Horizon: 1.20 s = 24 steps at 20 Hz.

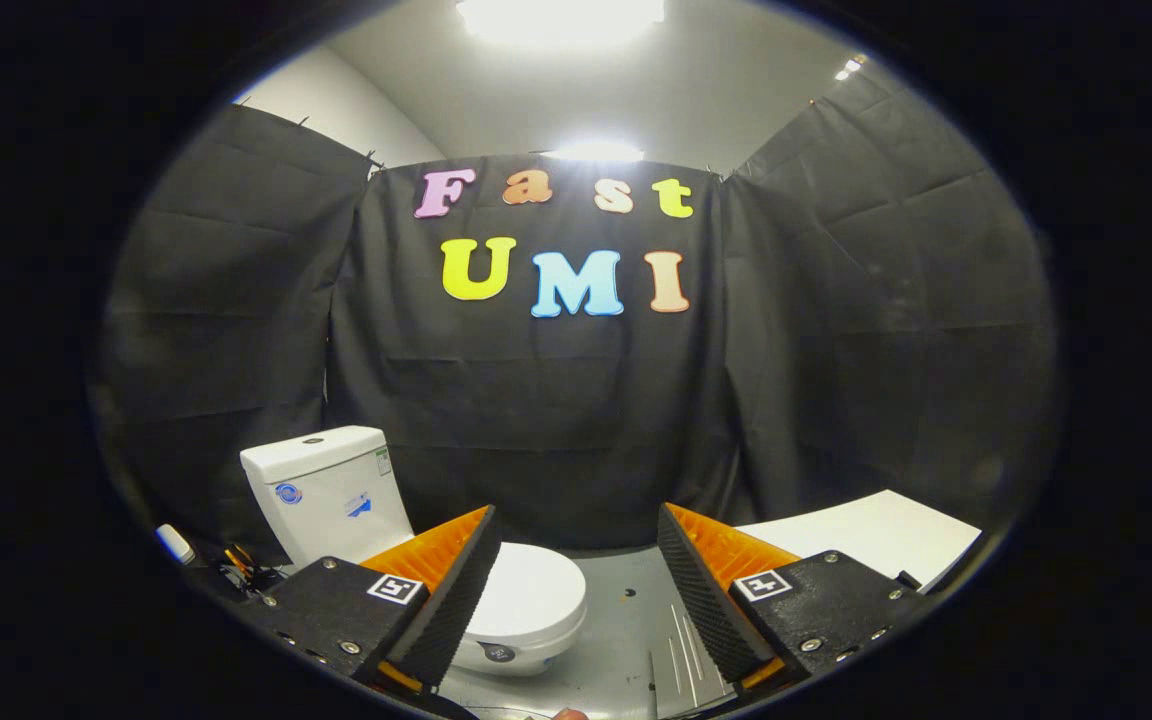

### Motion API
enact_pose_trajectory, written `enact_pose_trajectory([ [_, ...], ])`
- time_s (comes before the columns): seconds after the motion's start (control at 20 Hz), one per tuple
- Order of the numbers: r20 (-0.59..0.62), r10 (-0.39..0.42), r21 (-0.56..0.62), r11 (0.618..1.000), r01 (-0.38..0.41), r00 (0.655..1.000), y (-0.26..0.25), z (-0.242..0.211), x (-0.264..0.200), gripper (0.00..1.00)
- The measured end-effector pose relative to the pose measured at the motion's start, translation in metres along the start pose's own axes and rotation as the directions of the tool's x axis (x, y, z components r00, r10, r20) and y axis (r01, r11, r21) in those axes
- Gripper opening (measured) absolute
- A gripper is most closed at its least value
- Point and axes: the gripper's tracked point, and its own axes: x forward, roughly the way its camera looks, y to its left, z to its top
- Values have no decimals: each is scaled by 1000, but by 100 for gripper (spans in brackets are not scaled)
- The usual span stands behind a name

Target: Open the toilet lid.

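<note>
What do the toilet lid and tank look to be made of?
Toilet lid: smooth white, soft sheen, likely plastic; closed, just ahead of the open gripper. Tank: glossy white, probably glazed ceramic, though plastic can't be ruled out.

Gripper view: fisheye camera mounted on the gripper (576,560), low over a grey floor (626,640), facing forward along two spread fingers at the frame's bottom. Lower left, near: a small white toilet (526,605), lid closed, partly behind the left finger. Background: black cloth wall, ceiling lights at top.
</note>
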Motion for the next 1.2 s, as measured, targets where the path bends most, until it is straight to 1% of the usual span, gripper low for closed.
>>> enact_pose_trajectory([
  [0.15, -40, 4, 32, 999, -3, 999, 3, -22, 8, 97],
  [0.3, -62, 42, 121, 992, -34, 997, 13, -42, 14, 97],
  [0.4, -88, 60, 157, 987, -46, 994, 18, -60, 21, 97],
  [0.6, -137, 57, 172, 985, -34, 989, 21, -94, 30, 96],
  [0.7, -171, 47, 185, 983, -15, 984, 23, -114, 37, 96],
  [0.8, -219, 39, 189, 982, 3, 975, 26, -141, 41, 96],
  [0.9, -263, 56, 195, 981, -4, 963, 35, -163, 42, 96],
  [1.05, -297, 91, 221, 975, -24, 951, 53, -183, 49, 96],
  [1.15, -353, 76, 202, 979, -3, 933, 57, -212, 51, 96],
  [1.2, -373, 79, 196, 981, -5, 924, 63, -225, 49, 96],
])
